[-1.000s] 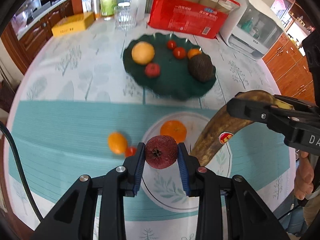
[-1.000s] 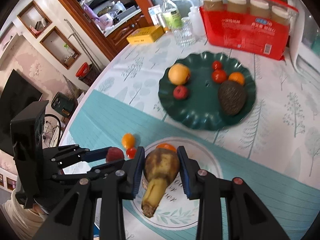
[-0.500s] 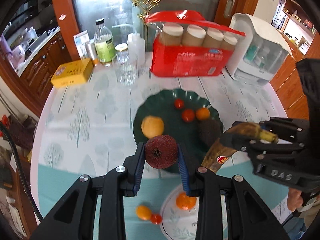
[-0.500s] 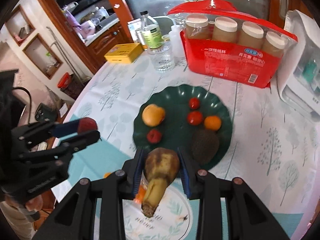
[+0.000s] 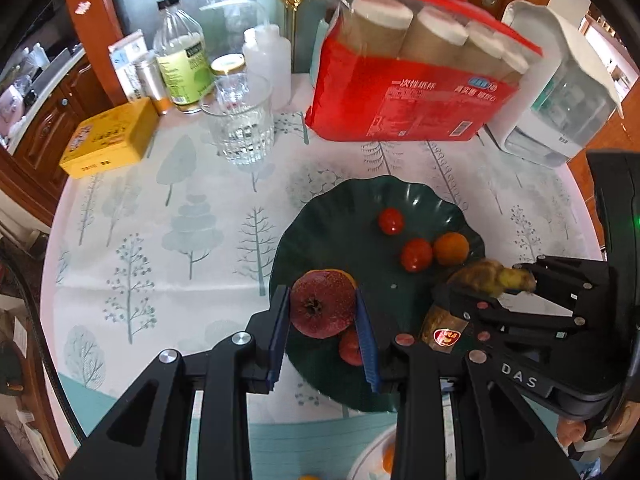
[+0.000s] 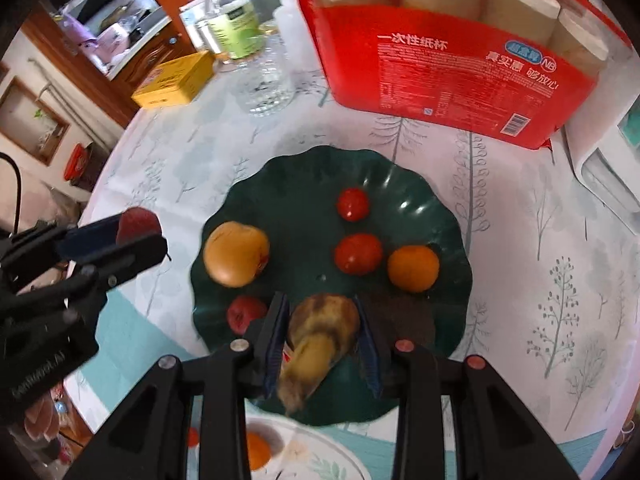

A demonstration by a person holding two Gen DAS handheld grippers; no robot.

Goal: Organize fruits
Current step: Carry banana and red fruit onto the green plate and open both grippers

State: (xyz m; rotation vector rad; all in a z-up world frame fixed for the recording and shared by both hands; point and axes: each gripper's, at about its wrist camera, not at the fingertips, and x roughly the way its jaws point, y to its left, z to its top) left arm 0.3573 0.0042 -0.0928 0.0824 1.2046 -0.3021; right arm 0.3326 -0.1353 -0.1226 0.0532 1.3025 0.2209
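- Dark-red pomegranate (image 5: 322,305) sits clamped between the blue pads of the left gripper (image 5: 322,330); the jaws stand narrow, pressed on both sides of the fruit, which hangs over the near-left part of the green plate (image 5: 404,196).
- Just beyond the pomegranate, an orange-yellow fruit (image 6: 236,258) lies on the plate; in the left wrist view only a sliver of it peeks out over the pomegranate's top.
- Below the left gripper's right pad a small red fruit (image 5: 350,346) rests on the plate.
- To the right of the left gripper, the right gripper (image 6: 322,332) is closed on a browned banana (image 6: 318,338), pads against its thick part, its tip pointing back toward the camera.
- The banana hangs above the plate's near edge; a red sticker (image 5: 445,337) shows on its skin in the left wrist view.
- Ahead of the right gripper lie two red tomatoes (image 6: 358,253) and, just right of them, a small orange (image 6: 413,268); a dark fruit is mostly hidden behind the right-hand finger.
- Under both grippers, nearest the cameras, the rim of a white plate (image 6: 320,438) shows with an orange fruit (image 6: 258,450) on it.
- Far beyond the green plate stand a red pack of paper cups (image 5: 412,96), a glass (image 5: 244,120), a yellow box (image 5: 108,136) and a bottle (image 5: 182,68).
- The left gripper appears at the left edge of the right wrist view, beside the plate.
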